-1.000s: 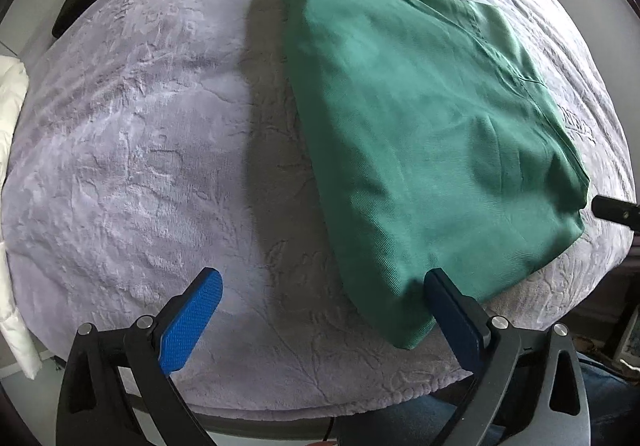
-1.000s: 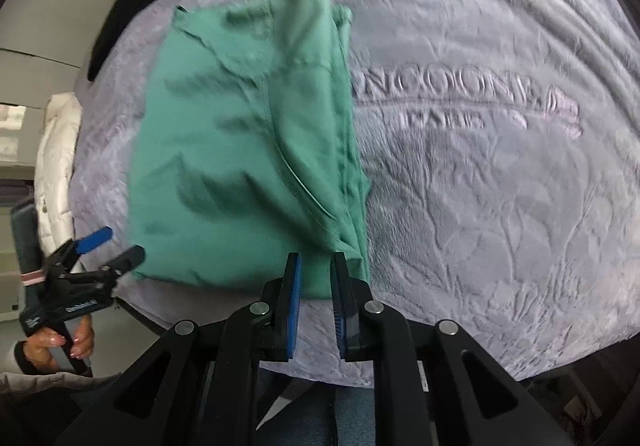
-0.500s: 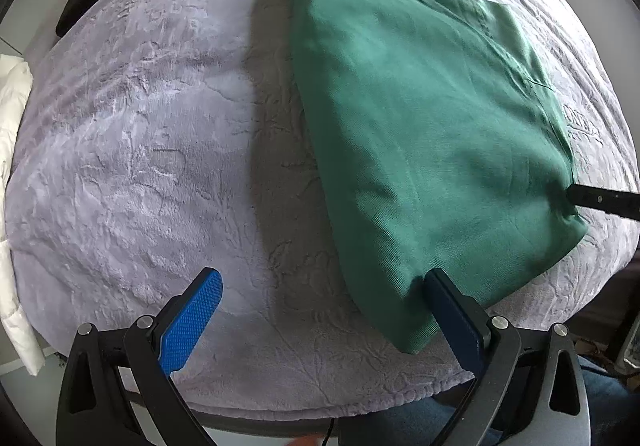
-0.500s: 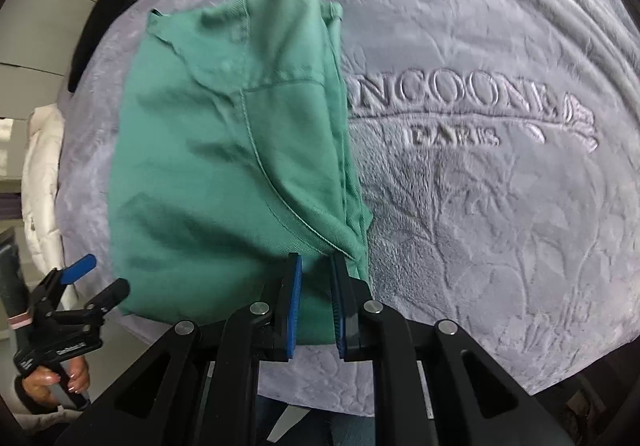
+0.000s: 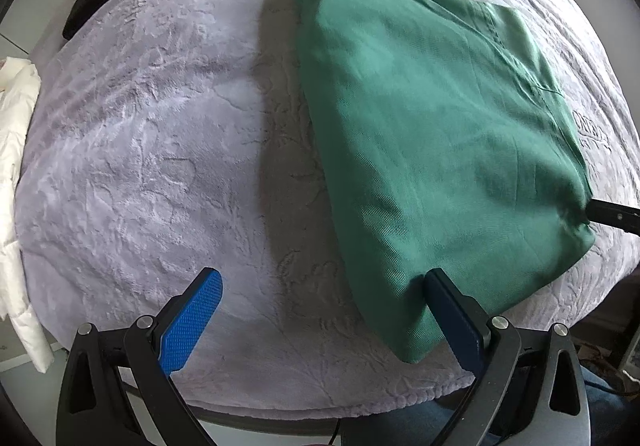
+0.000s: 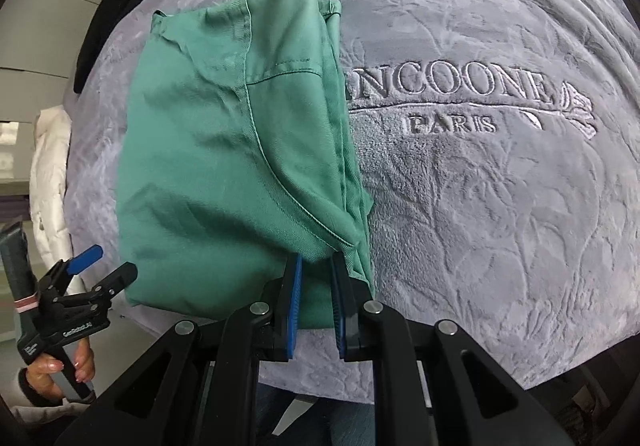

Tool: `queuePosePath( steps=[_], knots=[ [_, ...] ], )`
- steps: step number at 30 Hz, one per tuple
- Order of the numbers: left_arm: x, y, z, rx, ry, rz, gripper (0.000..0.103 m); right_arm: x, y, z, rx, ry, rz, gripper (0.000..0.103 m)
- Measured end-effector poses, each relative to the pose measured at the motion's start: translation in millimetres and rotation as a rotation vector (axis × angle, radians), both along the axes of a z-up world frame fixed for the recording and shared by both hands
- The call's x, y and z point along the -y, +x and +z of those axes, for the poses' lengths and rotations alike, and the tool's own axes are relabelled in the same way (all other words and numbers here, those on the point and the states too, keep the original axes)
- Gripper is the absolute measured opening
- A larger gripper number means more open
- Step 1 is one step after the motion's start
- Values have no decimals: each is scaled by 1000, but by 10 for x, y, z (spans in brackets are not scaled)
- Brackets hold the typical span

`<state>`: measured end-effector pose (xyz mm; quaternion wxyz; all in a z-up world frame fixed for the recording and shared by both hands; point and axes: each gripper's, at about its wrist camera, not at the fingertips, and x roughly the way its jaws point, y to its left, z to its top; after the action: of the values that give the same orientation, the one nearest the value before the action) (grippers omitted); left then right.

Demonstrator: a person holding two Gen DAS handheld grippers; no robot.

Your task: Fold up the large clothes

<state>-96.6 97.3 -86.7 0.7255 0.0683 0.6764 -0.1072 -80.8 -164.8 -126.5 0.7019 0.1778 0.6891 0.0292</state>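
The green garment (image 6: 224,166) is pinched at its near corner by the right gripper (image 6: 314,286); the left gripper (image 5: 320,310) is spread wide beside its edge, empty.

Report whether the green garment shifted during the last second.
No. The garment still cuts off the lettering just before NCOONE.

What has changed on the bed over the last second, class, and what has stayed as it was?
The right claw has drawn the folded green garment slightly towards the bed's near edge; the blanket's lettering now shows fuller. Nothing was grasped or released. It stays pinched on the garment's corner, and the left claw stays wide open, holding nothing.
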Motion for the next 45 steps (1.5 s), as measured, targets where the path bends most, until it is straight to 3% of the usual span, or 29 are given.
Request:
queuePosePath(
  steps=[8, 9, 10, 11, 15, 16, 18, 21, 24, 35, 45],
  knots=[
    [-78, 232, 233, 24, -38, 59, 101, 76, 77, 296, 41, -1, -29, 19],
    [-67, 272, 289, 39, -41, 68, 101, 73, 105, 338, 49, -11, -23, 29],
    [-56, 311, 341, 54, -37, 73, 101, 59, 138, 379, 56, -23, -16, 47],
    [-36, 325, 380, 68, -32, 77, 101, 15, 184, 431, 71, -40, -8, 54],
    [31, 457, 560, 98, -41, 100, 101, -77, 311, 585, 102, -80, 11, 62],
    [44, 486, 594, 97, -44, 106, 101, -102, 342, 608, 104, -90, 10, 72],
    [65, 521, 642, 96, -47, 114, 101, -158, 417, 652, 109, -107, 11, 82],
    [103, 534, 704, 109, -43, 111, 101, -210, 483, 747, 140, -125, 17, 82],
    [120, 538, 738, 107, -44, 110, 101, -246, 525, 823, 162, -153, 20, 91],
    [152, 539, 765, 114, -19, 119, 101, -270, 547, 886, 158, -289, 15, 94],
    [245, 522, 807, 121, -15, 103, 101, -266, 554, 920, 160, -305, 3, 94]
  ],
)
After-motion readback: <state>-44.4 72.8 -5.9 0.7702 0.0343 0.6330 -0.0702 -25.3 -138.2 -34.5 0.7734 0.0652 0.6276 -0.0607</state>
